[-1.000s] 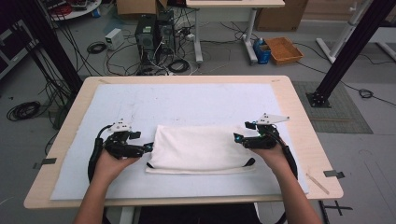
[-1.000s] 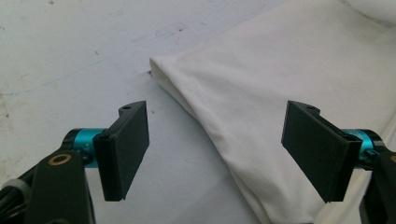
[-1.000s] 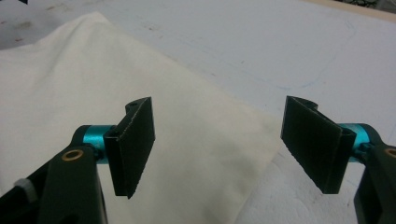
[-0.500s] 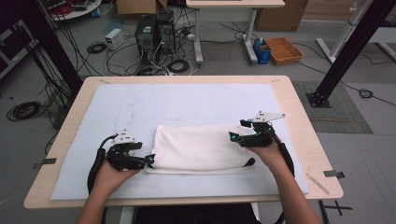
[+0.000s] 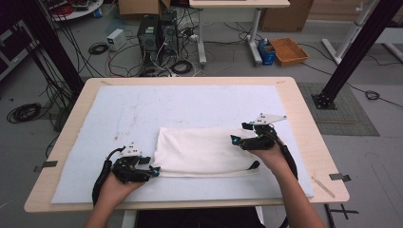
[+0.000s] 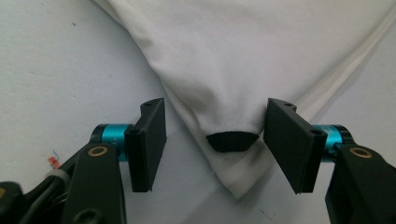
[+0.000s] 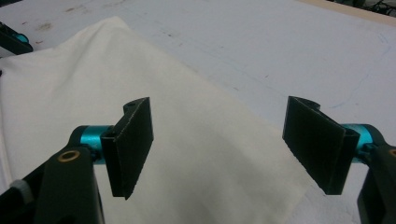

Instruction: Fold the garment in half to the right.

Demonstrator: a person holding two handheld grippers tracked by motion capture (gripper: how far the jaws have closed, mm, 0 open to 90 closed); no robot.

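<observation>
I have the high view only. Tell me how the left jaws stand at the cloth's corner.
Observer: In the left gripper view the left gripper is open, its jaws on either side of the near corner of the cloth, not closed on it.
Operator: Report anything odd on that corner.
Observer: A small black patch sits just above the tip, between the jaws.
Operator: Now the right gripper.
Observer: In the right gripper view the right gripper is open wide over the cloth's far right corner, gripping nothing.
Operator: Say what lies under the right-hand jaw.
Observer: Mostly bare white mat; the cloth's edge runs slantwise between the jaws.
</observation>
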